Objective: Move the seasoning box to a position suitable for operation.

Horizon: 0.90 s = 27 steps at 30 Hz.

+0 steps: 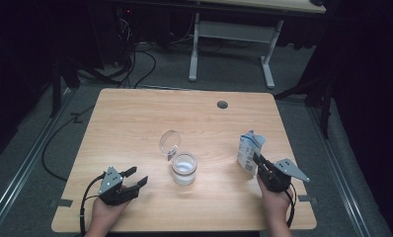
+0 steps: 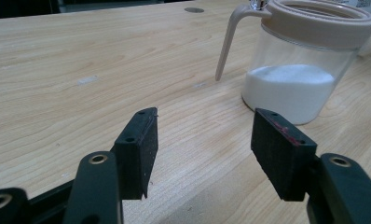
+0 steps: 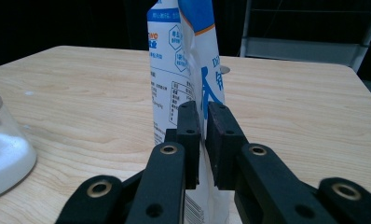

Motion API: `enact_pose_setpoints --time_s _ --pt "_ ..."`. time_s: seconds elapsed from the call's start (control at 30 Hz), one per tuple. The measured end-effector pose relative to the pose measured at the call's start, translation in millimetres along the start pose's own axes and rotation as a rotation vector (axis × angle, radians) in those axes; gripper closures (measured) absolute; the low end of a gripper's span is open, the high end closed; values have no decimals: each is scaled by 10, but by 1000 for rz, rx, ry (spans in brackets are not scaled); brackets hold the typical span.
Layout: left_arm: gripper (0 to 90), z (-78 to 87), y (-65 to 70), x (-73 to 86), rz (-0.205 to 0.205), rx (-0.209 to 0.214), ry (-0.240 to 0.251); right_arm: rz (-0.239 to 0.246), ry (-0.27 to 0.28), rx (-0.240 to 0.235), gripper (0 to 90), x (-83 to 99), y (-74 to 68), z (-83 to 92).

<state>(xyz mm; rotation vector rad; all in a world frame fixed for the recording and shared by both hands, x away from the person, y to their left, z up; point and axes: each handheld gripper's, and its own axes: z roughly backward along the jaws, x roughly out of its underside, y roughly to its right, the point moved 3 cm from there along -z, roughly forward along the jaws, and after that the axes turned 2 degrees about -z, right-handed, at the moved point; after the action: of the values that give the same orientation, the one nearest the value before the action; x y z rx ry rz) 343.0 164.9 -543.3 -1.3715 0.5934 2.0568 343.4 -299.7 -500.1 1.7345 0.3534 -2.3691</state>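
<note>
A white and blue soft bag [image 1: 249, 150] stands upright on the wooden table [image 1: 135, 118] at the right. My right gripper [image 1: 256, 160] is at its near edge; in the right gripper view the bag [image 3: 183, 70] has its side seam pinched between the two pads of that gripper [image 3: 203, 121]. A clear jar [image 1: 184, 169] holding white powder sits mid-table, its round lid [image 1: 170, 142] flipped up. My left gripper [image 1: 137, 176] is at the front left, open and holding nothing. In the left gripper view the jar [image 2: 295, 84] stands just beyond the jaws of the left gripper [image 2: 204, 140].
A grey cable grommet [image 1: 222, 104] is set into the far part of the table. Behind the table stands another desk's white frame [image 1: 234, 29] on a grey floor with cables. The jar's edge [image 3: 2, 154] is at the left of the right gripper view.
</note>
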Motion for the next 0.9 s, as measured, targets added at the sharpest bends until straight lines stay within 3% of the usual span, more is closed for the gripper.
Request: enact_pose_setpoints --time_s 0.9 --pt "419 0 3 1 1 2 -2 -2 -16 19 652 -2 -2 -16"
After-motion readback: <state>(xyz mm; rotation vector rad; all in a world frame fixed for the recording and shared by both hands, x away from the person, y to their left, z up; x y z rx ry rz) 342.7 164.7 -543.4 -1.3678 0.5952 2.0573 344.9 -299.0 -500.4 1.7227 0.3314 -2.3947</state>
